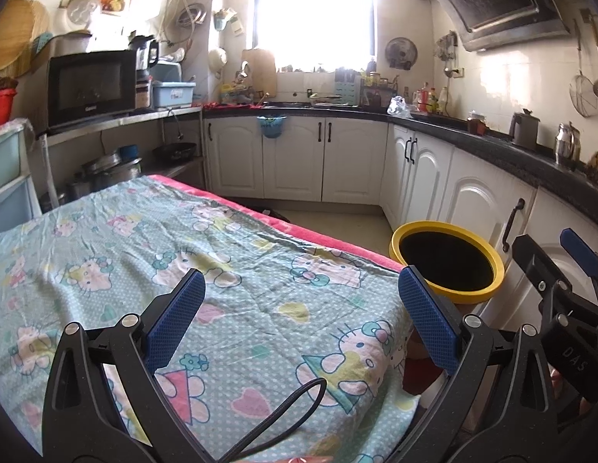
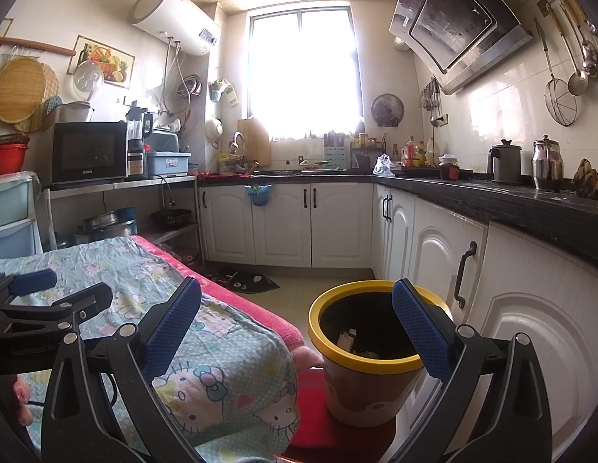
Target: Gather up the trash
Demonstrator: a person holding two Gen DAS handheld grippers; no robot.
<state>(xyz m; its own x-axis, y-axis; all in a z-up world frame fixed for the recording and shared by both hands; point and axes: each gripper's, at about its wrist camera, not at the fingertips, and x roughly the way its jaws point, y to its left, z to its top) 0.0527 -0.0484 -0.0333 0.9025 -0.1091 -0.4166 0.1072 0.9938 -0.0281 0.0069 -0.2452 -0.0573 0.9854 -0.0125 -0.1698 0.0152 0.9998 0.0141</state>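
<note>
On the far left a microwave (image 1: 90, 85) sits on a steel shelf (image 1: 121, 120), with pots stacked on the lower tier beneath it. In front of that stretches the table, covered by a pale green cartoon-cat cloth (image 1: 191, 254) with a pink blanket edge (image 1: 337, 243) showing along its far side; no loose trash is visible on the cloth. The left gripper (image 1: 300, 318) hovers above the near right corner of the table with its blue-padded fingers (image 1: 177, 318) spread wide and nothing between them, and a black cable (image 1: 295, 405) loops over the cloth near its base. Just past the table's right edge stands the trash bin (image 2: 370, 341), a yellow-rimmed bucket on a red stool (image 2: 337, 428), its mouth open upward; the right wrist view shows a few scraps lying at its bottom, too small to identify. The right gripper (image 2: 297, 330) is held beside the table's near right corner, fingers likewise parted and empty, its right pad overlapping the bin's rim in view. A fingertip (image 2: 23, 393) of the person shows at the lower left edge of that view. Further right, white cabinet doors (image 2: 441, 266) run under a dark counter (image 2: 530, 200), where a grey jug (image 2: 505, 164) and a steel pot (image 2: 545, 162) stand towards its back edge.
</note>
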